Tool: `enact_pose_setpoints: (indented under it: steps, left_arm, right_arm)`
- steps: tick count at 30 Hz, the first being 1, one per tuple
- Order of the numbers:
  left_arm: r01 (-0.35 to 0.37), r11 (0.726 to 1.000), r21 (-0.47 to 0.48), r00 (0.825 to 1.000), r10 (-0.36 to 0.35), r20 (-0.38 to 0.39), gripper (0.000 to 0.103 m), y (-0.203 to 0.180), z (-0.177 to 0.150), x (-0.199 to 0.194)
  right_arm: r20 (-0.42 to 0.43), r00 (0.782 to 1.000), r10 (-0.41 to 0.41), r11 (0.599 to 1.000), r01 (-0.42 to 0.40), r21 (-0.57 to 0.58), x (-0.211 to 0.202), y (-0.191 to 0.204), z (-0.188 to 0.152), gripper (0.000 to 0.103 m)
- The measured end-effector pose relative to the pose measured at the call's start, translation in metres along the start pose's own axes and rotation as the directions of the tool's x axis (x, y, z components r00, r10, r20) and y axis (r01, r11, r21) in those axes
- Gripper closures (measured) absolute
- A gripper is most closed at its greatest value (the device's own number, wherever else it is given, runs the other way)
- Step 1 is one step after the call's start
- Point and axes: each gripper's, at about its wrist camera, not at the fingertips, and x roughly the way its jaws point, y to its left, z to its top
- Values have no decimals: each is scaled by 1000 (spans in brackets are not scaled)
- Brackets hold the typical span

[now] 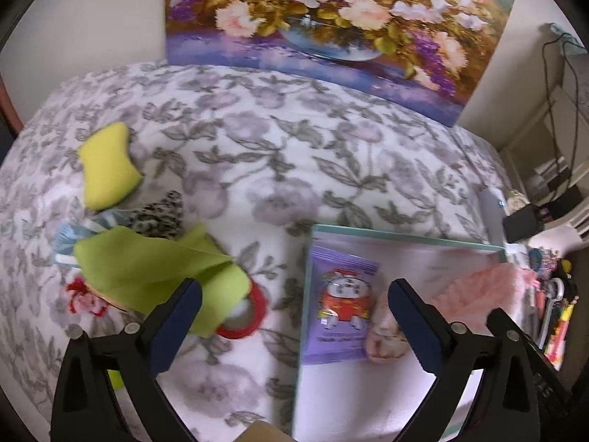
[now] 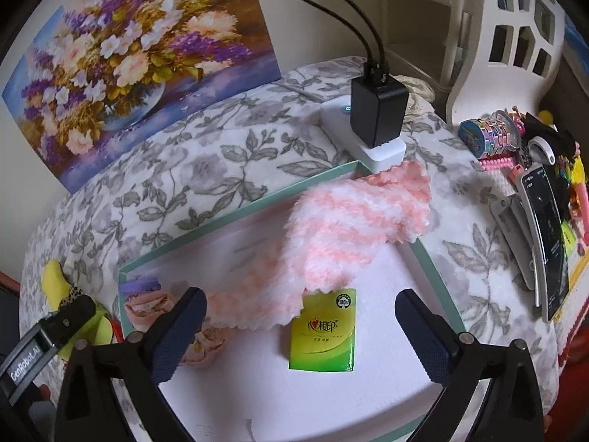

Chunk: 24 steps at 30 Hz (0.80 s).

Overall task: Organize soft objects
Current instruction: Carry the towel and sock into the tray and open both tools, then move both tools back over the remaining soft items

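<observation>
1. Left gripper (image 1: 294, 294) hovered nearest the lens, fingers (image 1: 180, 316) wide apart, clamped on nothing, poised over the left edge of the tray (image 1: 405, 237).
2. Lay at far left on the flowered table cover (image 1: 257, 147): yellow sponge (image 1: 106, 165), with the green cloth (image 1: 154, 265) nearer, draped over a red ring (image 1: 254, 316).
3. Rested inside the tray's left end: purple packet (image 1: 338, 309).
4. Sprawled across the tray and over its far right rim: pink fluffy cloth (image 2: 331, 228), touching the green tissue pack (image 2: 324, 331) below it.
5. Right gripper (image 2: 300, 316) hung above that pack, fingers (image 2: 423, 335) spread and empty.
6. Stood behind: black charger (image 2: 377, 110); at far right, phone (image 2: 548, 235).
</observation>
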Motion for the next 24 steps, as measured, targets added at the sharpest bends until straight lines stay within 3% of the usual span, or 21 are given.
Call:
enact_pose_setpoints:
  steps: [12,24]
  left_arm:
    - [-76,997,-34,997,77,14,2,22,2,1]
    - [-129,990,-58,991,131,18,2,47,8,-12]
  right_arm:
    - [-36,999,-15,998,13,-61,3,17,-6,0]
    - [-30,999,-17,986,11,-167,-13,58,-14,0]
